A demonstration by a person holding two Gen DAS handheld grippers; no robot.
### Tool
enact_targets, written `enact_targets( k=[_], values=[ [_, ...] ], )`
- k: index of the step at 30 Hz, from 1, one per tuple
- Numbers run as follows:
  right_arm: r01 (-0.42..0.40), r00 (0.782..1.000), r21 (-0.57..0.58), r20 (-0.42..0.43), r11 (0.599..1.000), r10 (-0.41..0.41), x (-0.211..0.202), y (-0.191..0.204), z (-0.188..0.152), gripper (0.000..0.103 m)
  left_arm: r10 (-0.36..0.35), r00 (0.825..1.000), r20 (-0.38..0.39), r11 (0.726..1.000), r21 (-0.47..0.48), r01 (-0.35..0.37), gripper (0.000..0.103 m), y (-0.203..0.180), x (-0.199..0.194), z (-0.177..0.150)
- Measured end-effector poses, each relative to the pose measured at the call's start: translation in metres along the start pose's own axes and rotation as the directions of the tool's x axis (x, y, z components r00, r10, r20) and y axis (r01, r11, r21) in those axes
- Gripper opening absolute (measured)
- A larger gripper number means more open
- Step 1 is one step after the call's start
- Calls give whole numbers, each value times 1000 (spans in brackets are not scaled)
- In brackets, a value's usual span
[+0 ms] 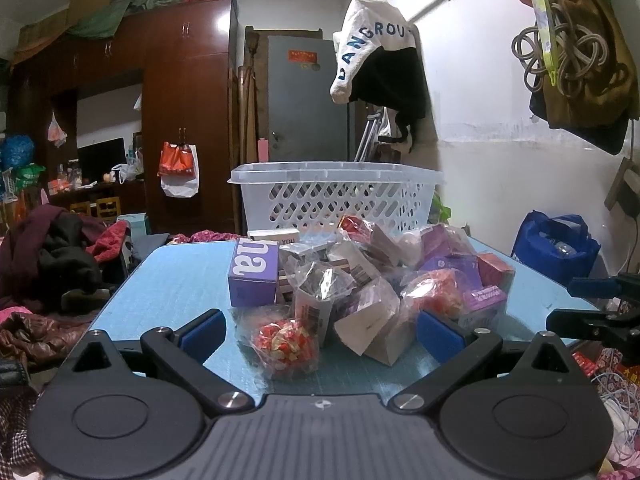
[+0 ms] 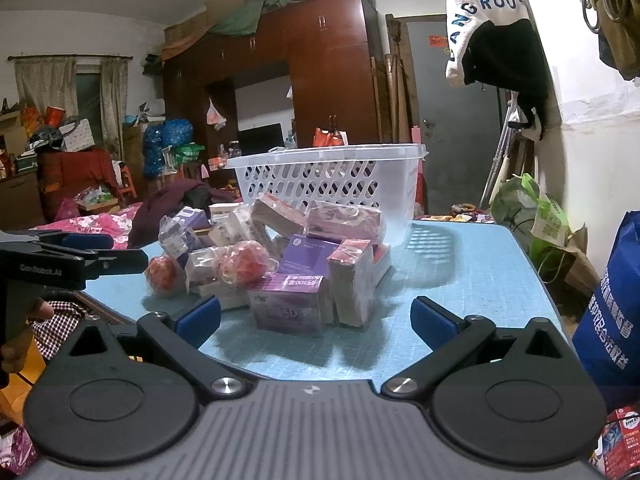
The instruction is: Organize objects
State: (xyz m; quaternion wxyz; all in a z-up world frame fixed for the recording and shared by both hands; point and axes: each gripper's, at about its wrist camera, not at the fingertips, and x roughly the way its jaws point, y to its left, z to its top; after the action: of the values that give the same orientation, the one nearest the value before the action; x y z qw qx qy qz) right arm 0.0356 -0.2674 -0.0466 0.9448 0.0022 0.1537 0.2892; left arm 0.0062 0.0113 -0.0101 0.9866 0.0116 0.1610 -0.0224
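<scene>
A pile of small boxes and plastic-wrapped packets lies on a blue table (image 1: 168, 280). A white lattice basket (image 1: 336, 196) stands behind the pile at the far edge; it also shows in the right wrist view (image 2: 328, 176). My left gripper (image 1: 320, 334) is open and empty, its jaws either side of a red wrapped packet (image 1: 286, 342) at the pile's near edge. A purple box (image 1: 254, 274) stands at the left of the pile. My right gripper (image 2: 316, 316) is open and empty, just before a purple box (image 2: 288, 306) on the table (image 2: 460, 280).
Clothes are heaped on a bed (image 1: 52, 268) left of the table. A blue bag (image 2: 616, 304) stands at the right. Clothes hang on the wall (image 1: 380, 56) above the basket. The other gripper shows at the right edge (image 1: 592, 316) and at the left edge (image 2: 72, 256).
</scene>
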Motion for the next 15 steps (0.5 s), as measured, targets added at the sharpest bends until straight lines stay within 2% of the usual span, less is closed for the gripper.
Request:
enact_targets(
  k=[6,15],
  values=[
    [-37,999,-12,7,999,37,-1,2,-1,103,0,1000,2,1000,-1,0,103,0,-1,0],
    [-21,1000,-1,-7,1000,21,1,0,-1,103,3,1000,-3,1000,4,-3,103,-1,2,0]
  ],
)
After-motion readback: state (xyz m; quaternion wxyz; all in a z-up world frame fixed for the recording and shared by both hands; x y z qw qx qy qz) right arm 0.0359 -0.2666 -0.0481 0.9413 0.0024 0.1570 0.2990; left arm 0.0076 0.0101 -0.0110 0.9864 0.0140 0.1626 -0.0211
